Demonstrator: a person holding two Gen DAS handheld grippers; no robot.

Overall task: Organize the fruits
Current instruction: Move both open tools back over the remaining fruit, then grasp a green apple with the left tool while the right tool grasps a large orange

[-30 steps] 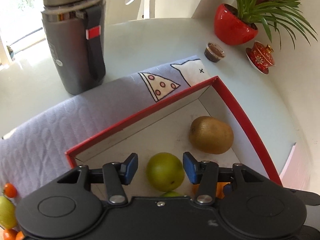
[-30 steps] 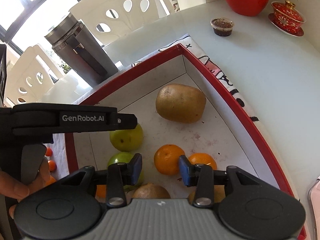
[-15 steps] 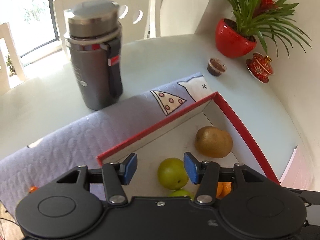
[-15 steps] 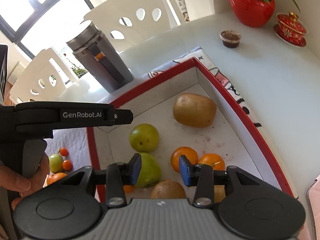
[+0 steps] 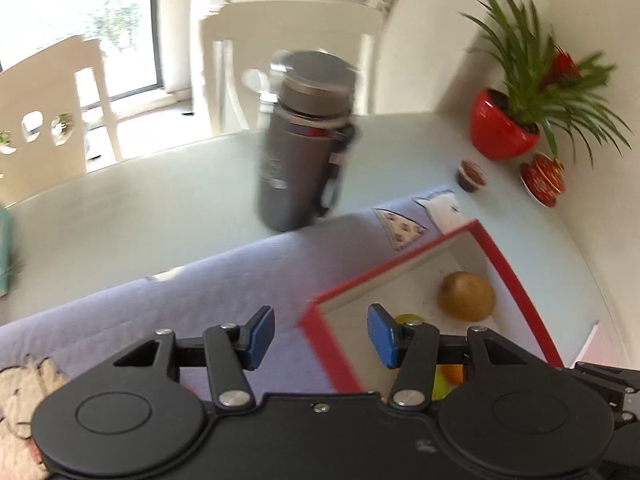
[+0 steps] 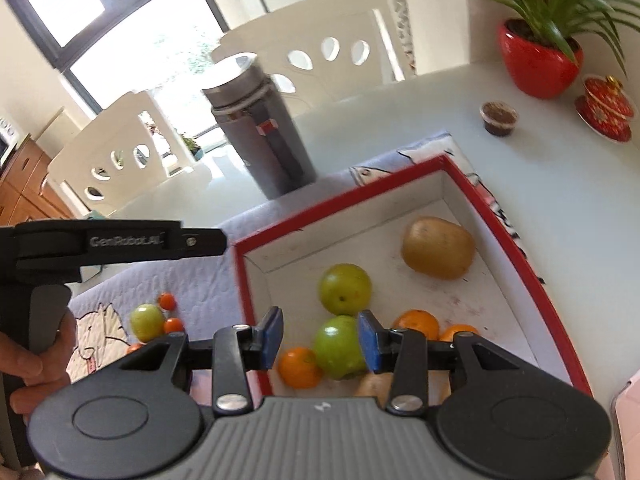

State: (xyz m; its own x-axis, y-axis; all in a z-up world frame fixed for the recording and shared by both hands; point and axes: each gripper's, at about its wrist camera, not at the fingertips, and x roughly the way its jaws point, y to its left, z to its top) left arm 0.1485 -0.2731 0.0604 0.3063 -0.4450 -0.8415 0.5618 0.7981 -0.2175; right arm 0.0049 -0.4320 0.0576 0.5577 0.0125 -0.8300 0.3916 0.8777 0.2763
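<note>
Through the left wrist camera we see our left claw (image 5: 321,336) with its blue pads spread apart and nothing between them, hanging above the near corner of the red-rimmed box (image 5: 516,276), which lies ahead and to the right of it on a lilac quilted cloth (image 5: 168,300). Inside the box, ahead and right of the claw, sits a brown kiwi (image 5: 466,297); a green fruit (image 5: 408,318) peeks out just behind the right pad, and a bit of orange (image 5: 454,373) shows lower down by the right arm of the claw. Far ahead stands a blurred grey flask (image 5: 304,140), and far to the right a red plant pot (image 5: 502,130) on the pale table (image 5: 140,196). Through the right wrist camera we find our right claw (image 6: 320,338) also spread wide and gripping nothing, poised over the near left part of the box (image 6: 516,240). A green apple (image 6: 338,346) lies below, between the pads and nearer the right one; a second green apple (image 6: 345,289) is just ahead, a mandarin (image 6: 298,366) beside the left pad, two more oranges (image 6: 418,323) to the right, and the kiwi (image 6: 438,247) farther ahead and right. Outside the box, left of the claw, a small green fruit (image 6: 147,322) and tiny orange ones (image 6: 167,301) rest on the cloth (image 6: 188,280), near the left hand (image 6: 36,364) holding the other tool
</note>
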